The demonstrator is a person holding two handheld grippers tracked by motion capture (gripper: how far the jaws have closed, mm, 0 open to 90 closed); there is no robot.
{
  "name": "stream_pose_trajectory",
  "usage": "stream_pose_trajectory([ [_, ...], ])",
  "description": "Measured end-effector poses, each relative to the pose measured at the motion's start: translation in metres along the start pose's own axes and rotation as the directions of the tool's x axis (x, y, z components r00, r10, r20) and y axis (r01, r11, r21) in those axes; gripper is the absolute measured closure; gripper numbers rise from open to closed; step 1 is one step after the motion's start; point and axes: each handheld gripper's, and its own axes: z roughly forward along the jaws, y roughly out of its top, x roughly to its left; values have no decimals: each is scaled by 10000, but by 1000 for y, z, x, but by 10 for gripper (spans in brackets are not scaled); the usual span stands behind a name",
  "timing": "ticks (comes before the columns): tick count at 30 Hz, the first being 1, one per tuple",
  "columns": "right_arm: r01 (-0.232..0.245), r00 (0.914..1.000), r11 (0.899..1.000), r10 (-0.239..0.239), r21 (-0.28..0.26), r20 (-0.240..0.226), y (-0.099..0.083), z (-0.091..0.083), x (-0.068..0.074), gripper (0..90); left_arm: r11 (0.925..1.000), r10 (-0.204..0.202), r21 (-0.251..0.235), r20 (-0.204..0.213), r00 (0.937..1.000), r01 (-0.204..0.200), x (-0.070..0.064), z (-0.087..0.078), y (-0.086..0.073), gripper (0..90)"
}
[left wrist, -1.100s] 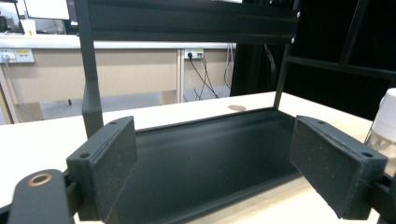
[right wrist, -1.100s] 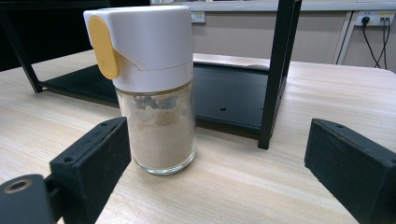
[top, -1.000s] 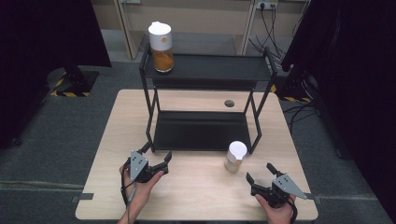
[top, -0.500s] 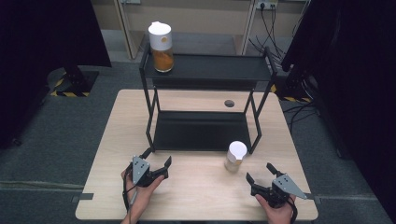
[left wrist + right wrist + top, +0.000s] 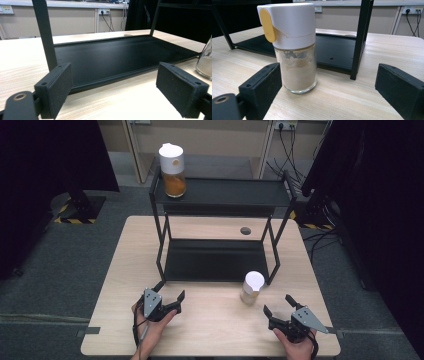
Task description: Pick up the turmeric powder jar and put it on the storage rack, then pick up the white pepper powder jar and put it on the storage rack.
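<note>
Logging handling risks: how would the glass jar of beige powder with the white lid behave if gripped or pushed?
The glass jar of beige powder looks rigid, likely slippery and breakable. Tall and narrow under a bulky white lid, it may tip if pushed high.

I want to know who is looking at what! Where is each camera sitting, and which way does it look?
High view: sits above the person's side, looking forward and down on the wooden table, black two-tier shelf, both spice jars; both hands show, left gripper, right gripper.
Left gripper view: rides low on the left gripper, faces the shelf's bottom tray; its open fingers show.
Right gripper view: rides the right gripper, faces the beige-powder spice jar; its open fingers show.
Shared: both gripper views show the shelf and that jar.
</note>
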Motion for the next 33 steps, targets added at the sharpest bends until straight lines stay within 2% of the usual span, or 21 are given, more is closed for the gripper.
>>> stream_pose_trajectory([
  [11,-183,9994,9998,180,-105,-280,1,2,1,62,10000,8,-72,-7,10000,-8,-2,-1,-1,135],
  [17,63,9967,9991,-96,-411,-801,12,11,10,60,10000,-25,-74,30,10000,25,-2,-1,-1,135],
  [20,30,9956,9986,-78,-521,-929,19,20,15,60,9999,-43,-92,44,10000,43,-1,-1,-2,135],
  [26,86,9959,9989,-126,-453,-895,30,44,24,73,9999,113,-65,75,9999,-113,-3,-1,-1,135],
  [33,145,9979,9991,-169,-396,-625,34,57,31,154,9999,92,-70,73,9999,-92,-3,-1,-1,135],
])
